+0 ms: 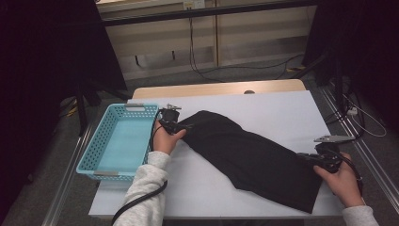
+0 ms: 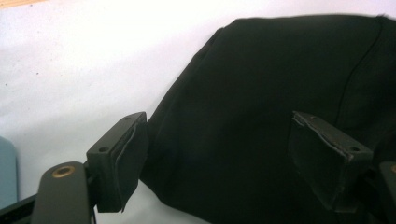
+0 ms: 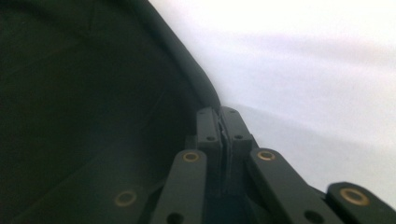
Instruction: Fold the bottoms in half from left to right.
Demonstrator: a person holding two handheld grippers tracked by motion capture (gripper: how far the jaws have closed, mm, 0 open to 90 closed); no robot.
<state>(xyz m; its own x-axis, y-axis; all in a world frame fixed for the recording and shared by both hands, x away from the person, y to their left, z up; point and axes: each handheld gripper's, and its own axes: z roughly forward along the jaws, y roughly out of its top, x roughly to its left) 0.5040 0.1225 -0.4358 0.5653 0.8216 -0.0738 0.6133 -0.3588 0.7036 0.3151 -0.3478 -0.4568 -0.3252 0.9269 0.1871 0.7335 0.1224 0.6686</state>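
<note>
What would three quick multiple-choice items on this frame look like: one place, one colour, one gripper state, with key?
1. Where is the basket?
A. on the table's left side
B. on the black garment
C. at the table's right edge

2. What colour is the garment?
A. white
B. black
C. red

3. How do the left gripper's jaws stand?
A. pressed together
B. apart, with garment between them
C. clamped on the basket rim

Key: A, the light blue basket sits left of the left gripper in the high view; B, the cloth is black in all three views; B, the left gripper view shows its pads spread wide, with the garment's edge between them.
</note>
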